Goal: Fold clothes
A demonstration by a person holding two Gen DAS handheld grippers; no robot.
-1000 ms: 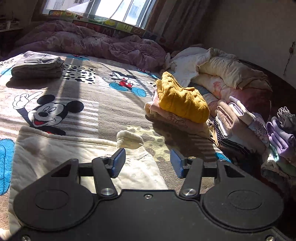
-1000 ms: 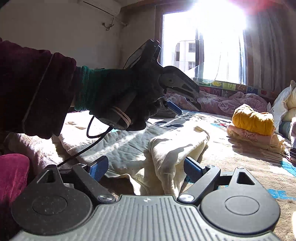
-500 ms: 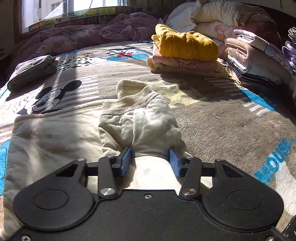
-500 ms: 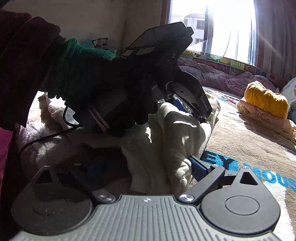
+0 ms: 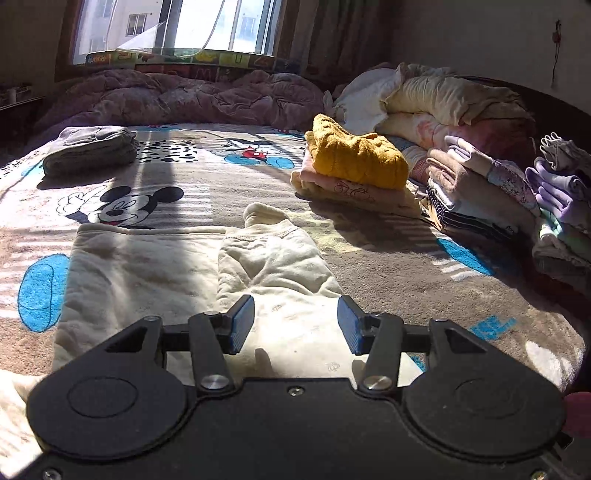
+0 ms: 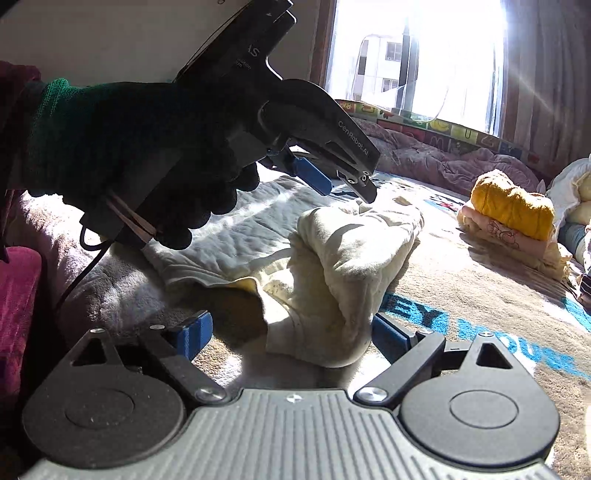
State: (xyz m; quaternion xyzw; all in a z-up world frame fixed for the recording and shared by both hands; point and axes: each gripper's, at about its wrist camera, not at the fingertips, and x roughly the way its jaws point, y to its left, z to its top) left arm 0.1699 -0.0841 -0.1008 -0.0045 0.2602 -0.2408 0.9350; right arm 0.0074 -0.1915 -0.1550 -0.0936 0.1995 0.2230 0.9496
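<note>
sunlit bedroom, with a window (image 5: 177, 27) at the far wall and a bed covered by a cartoon-mouse blanket (image 5: 122, 206). a cream garment (image 5: 147, 273) lies spread on the near part of the blanket, with one sleeve (image 5: 273, 258) folded inward over the body panel.

left gripper (image 5: 295, 325): jaws apart, blue pads (image 5: 240, 328) clear of the fabric, raised just above the near end of the folded sleeve. nothing is held. in the right wrist view the same tool appears at upper left, gripped by a dark-gloved hand (image 6: 147, 155), hanging above the garment without contact.

right gripper (image 6: 291, 336): jaws wide apart, low on the bed, with the near edge of the garment's folded bulge (image 6: 347, 266) lying between the pads. the right pad is just beside the fabric; contact cannot be confirmed. the left pad is well apart from it. nothing is clamped.

other items:
- folded grey garment (image 5: 88, 149), far left on the blanket.
- mustard knit (image 5: 354, 158) stacked on a pink folded garment (image 5: 347, 190), far right of centre.
- a row of folded clothes (image 5: 491, 192) along the right edge.
- rumpled purple quilt (image 5: 184, 99) below the window.
- pale bedding (image 5: 436, 99) heaped at far right.
</note>
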